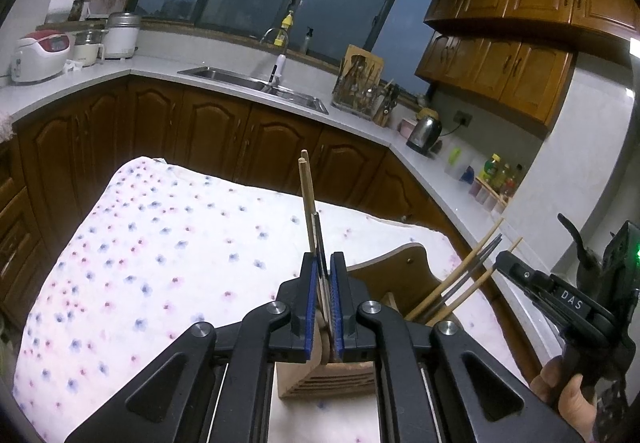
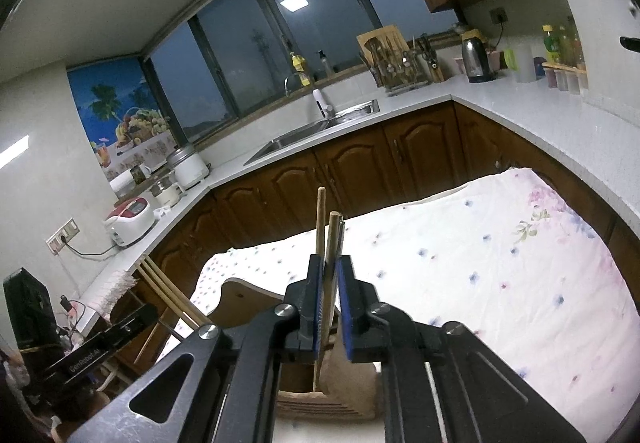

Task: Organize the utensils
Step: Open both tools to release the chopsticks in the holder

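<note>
In the left wrist view my left gripper [image 1: 323,263] is shut on a few upright chopsticks [image 1: 308,199], two wooden and one dark. Their lower ends sit in a slotted wooden holder [image 1: 320,379] right under the jaws. In the right wrist view my right gripper [image 2: 330,263] is shut on another small bundle of chopsticks [image 2: 331,239], wooden with a dark one, above the same holder [image 2: 328,399]. Each gripper shows in the other's view: the right gripper [image 1: 500,259] with its slanting bundle [image 1: 460,275], and the left gripper [image 2: 152,309] with its sticks [image 2: 168,291].
The holder stands on a table under a floral cloth [image 1: 140,243], with a curved wooden board [image 1: 400,263] behind it. Beyond the table runs a kitchen counter with a sink [image 1: 256,83], a utensil rack [image 1: 360,91], a kettle [image 1: 424,131] and rice cookers [image 1: 40,55].
</note>
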The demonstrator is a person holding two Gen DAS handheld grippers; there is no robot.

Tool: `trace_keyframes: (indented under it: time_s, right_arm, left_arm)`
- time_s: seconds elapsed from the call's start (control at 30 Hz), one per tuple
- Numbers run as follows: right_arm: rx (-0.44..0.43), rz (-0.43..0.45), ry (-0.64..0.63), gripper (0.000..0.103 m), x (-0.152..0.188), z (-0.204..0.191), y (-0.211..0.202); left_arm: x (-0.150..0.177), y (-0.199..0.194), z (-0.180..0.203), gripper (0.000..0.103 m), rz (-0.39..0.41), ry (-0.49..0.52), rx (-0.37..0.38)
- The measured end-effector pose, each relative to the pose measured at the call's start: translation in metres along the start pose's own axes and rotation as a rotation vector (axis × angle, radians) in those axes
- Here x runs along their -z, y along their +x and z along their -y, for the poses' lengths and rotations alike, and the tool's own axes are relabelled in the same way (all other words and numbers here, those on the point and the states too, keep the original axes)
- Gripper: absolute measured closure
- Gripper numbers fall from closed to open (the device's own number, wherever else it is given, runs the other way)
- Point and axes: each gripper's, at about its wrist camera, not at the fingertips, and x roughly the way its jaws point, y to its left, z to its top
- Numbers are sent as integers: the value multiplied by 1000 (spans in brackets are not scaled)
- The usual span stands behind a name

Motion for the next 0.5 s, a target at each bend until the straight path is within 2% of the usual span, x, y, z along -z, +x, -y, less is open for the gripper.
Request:
trace_keyframes:
  time_s: [0.13, 0.27, 0.3, 0.33, 0.4, 0.47, 0.5]
  right_arm:
    - [2, -7, -4, 92, 0, 0, -5]
    - [-5, -3, 12, 88, -2, -1, -8]
    - [-5, -1, 14, 84, -5, -1, -9]
    - [-5, 8, 18, 73, -4, -1, -13]
    - [-15, 19, 19, 59, -6, -1, -18]
    - [-29, 32, 20, 43, -3, -2, -26]
    - [-35, 41, 18, 27, -2, -3, -31]
  left_arm:
    - [-1, -2, 1, 87, -5, 6, -12]
    - [-1, -7, 7, 73, 6, 14, -19]
    - [-1, -9, 8, 66, 9, 16, -21]
    - [0, -13, 9, 62, 14, 20, -29]
    - [3, -18, 9, 46, 26, 20, -35]
    - [5, -24, 8, 36, 32, 18, -41]
    - [7, -28, 8, 26, 34, 16, -48]
